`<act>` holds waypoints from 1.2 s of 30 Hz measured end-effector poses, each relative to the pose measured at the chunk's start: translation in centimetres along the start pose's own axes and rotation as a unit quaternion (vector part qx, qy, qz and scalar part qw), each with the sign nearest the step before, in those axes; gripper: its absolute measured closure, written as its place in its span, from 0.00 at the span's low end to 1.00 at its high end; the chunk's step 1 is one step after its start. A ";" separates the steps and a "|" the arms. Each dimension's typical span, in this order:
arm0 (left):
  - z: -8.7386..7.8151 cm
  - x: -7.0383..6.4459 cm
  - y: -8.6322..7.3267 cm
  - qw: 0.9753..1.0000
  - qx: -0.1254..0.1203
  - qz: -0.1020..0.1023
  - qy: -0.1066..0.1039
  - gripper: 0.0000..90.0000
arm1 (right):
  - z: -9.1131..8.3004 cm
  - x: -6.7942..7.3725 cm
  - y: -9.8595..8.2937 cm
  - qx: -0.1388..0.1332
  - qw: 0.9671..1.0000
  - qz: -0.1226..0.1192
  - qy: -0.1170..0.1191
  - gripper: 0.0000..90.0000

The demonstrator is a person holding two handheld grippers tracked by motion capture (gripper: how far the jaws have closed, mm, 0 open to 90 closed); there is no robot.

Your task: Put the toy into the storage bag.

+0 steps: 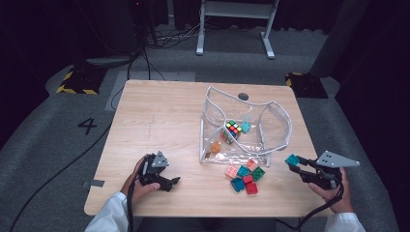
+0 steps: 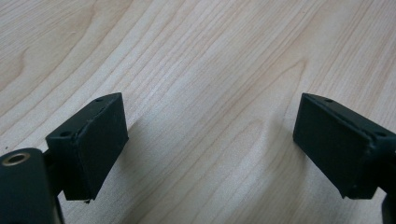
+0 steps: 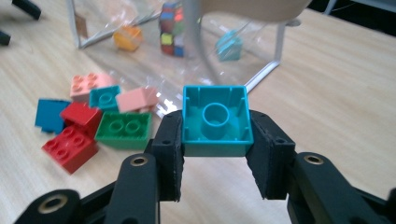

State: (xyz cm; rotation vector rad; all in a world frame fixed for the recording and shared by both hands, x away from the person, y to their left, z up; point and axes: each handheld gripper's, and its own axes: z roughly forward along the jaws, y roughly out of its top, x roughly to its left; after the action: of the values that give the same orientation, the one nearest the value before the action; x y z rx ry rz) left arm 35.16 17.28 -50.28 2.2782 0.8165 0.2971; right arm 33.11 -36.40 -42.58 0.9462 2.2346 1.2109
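Right gripper [image 3: 215, 154]: its fingers [image 3: 169, 144] are clamped on the two opposite side walls of a teal square brick [image 3: 216, 122], which is held clear of the table [image 1: 159, 111] with its hollow underside and central tube turned toward the gripper camera. In the high view this gripper [image 1: 296, 164] sits beyond the table's right edge, brick [image 1: 292, 159] at its tip.

Left gripper [image 1: 170, 182]: fingers [image 2: 88, 144] wide apart with nothing between them, low over bare wood near the front left of the table, well apart from the bricks.

Just left of the held brick, a loose pile of bricks [image 1: 245, 176] (pink, teal, blue, red, green) lies on the table, touching the near edge of the pouch.

Beyond the pile stands a clear plastic pouch [image 1: 285, 116] with a white rim, its mouth gaping upward. It contains a colour-puzzle cube [image 1: 232, 130], a second teal brick [image 1: 246, 127] and an orange brick [image 1: 215, 147].

Governing relation: the pouch mouth lies forward and to the left of the right gripper, the nearer of the two. The likely next move is a carry up over the white rim before release; the rim looks limp and could be caught.
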 end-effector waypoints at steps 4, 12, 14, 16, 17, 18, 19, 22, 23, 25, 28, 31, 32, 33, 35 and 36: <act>0.0 0.0 0.0 1.000 0.000 0.000 0.000 0.11 | -0.6 -1.0 1.4 -0.004 1.000 0.000 -0.012 0.66; 0.0 0.0 0.0 1.000 -0.001 -0.001 0.000 0.11 | -2.0 -2.5 3.7 -0.022 0.999 -0.003 -0.032 0.66; 0.0 0.0 0.0 1.000 -0.001 -0.001 0.000 0.11 | -2.2 -3.0 4.7 -0.025 0.999 -0.006 -0.038 0.66; 0.0 0.0 0.0 1.000 0.000 -0.002 0.000 0.11 | -2.3 -3.1 5.3 -0.027 0.999 -0.010 -0.042 0.66; 0.0 0.0 0.0 1.000 0.000 -0.001 0.000 0.11 | -2.4 -3.2 5.6 -0.030 0.999 -0.012 -0.041 0.66; 0.0 0.0 0.0 1.000 0.000 -0.001 0.000 0.11 | -2.4 -3.2 5.6 -0.030 0.999 -0.012 -0.041 0.66; 0.0 0.0 0.0 1.000 0.000 0.000 0.000 0.11 | -2.4 -3.2 5.9 -0.032 0.999 -0.012 -0.042 0.66; 0.0 0.0 0.0 1.000 0.000 -0.001 0.000 0.11 | -2.5 -3.4 7.1 -0.040 0.998 -0.014 -0.041 0.66; 0.0 0.0 0.0 1.000 0.000 -0.001 -0.001 0.11 | -2.5 -3.4 7.4 -0.040 0.998 -0.014 -0.042 0.66; 0.0 0.0 0.0 1.000 0.000 0.000 0.000 0.11 | -2.5 -3.4 7.7 -0.040 0.998 -0.018 -0.042 0.66; 0.0 0.0 0.0 1.000 0.000 -0.001 0.000 0.11 | -2.3 -3.4 8.7 -0.042 0.998 -0.025 -0.039 0.66; 0.0 0.0 0.0 1.000 0.000 -0.001 -0.001 0.11 | -2.0 -3.3 9.9 -0.041 0.998 -0.034 -0.032 0.66; 0.0 0.0 0.0 1.000 0.000 0.000 -0.001 0.11 | -1.7 -3.3 10.5 -0.041 0.998 -0.037 -0.030 0.66; 0.0 0.0 0.0 1.000 0.000 -0.001 -0.001 0.11 | -1.6 -3.3 10.7 -0.043 0.998 -0.039 -0.029 0.66; 0.0 0.0 0.0 1.000 0.000 -0.001 -0.001 0.11 | -1.5 -3.2 11.0 -0.042 0.998 -0.040 -0.027 0.66; 0.0 0.0 0.0 1.000 0.000 -0.001 -0.001 0.11 | -1.2 -3.1 11.6 -0.042 0.998 -0.042 -0.021 0.66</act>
State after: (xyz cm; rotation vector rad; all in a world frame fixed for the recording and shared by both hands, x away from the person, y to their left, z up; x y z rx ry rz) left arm 35.16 17.28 -50.28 2.2779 0.8178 0.2944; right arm 38.63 -34.88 -31.97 0.8291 2.1507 1.2275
